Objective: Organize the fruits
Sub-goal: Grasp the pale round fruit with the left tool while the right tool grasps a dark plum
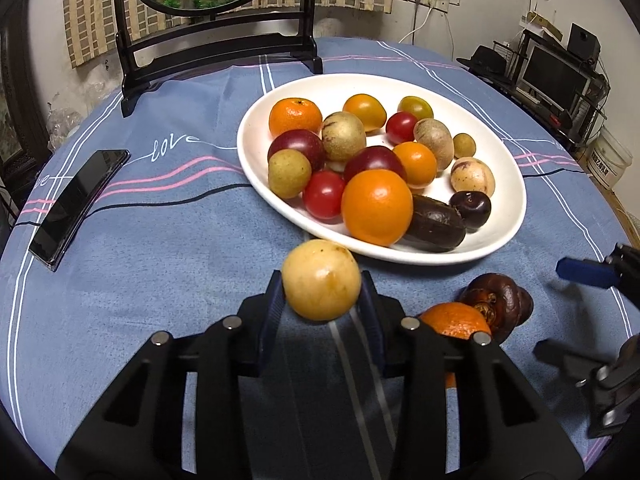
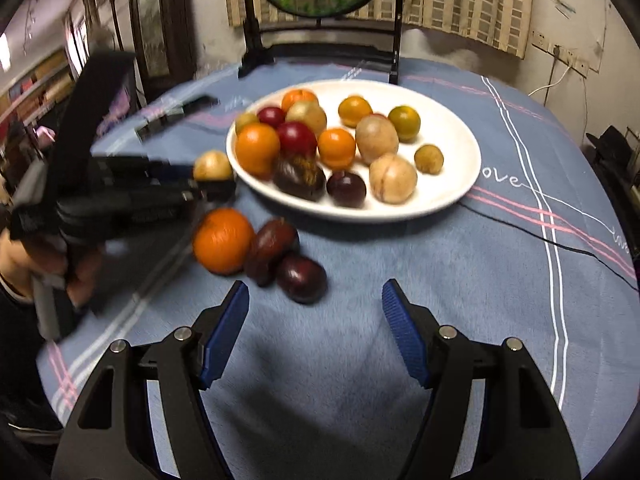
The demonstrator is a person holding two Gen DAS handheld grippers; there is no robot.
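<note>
My left gripper (image 1: 321,282) is shut on a pale yellow round fruit (image 1: 321,280), held just above the blue cloth by the near rim of the white plate (image 1: 500,240). The plate holds several oranges, red and dark plums, and tan fruits. On the cloth beside it lie an orange (image 2: 223,240), a wrinkled brown fruit (image 2: 272,250) and a dark plum (image 2: 301,279). My right gripper (image 2: 315,287) stands open with nothing between its pads; the plum lies just ahead of its left finger. The right wrist view is blurred, and it shows the left gripper (image 2: 216,184) with the yellow fruit (image 2: 212,166).
A black phone (image 1: 76,208) lies on the cloth at the left. A black stand with a round painted screen (image 1: 220,40) rises at the table's far edge. A person's hand (image 2: 24,256) holds the left gripper. Shelves and a monitor (image 1: 556,76) stand beyond the table's right edge.
</note>
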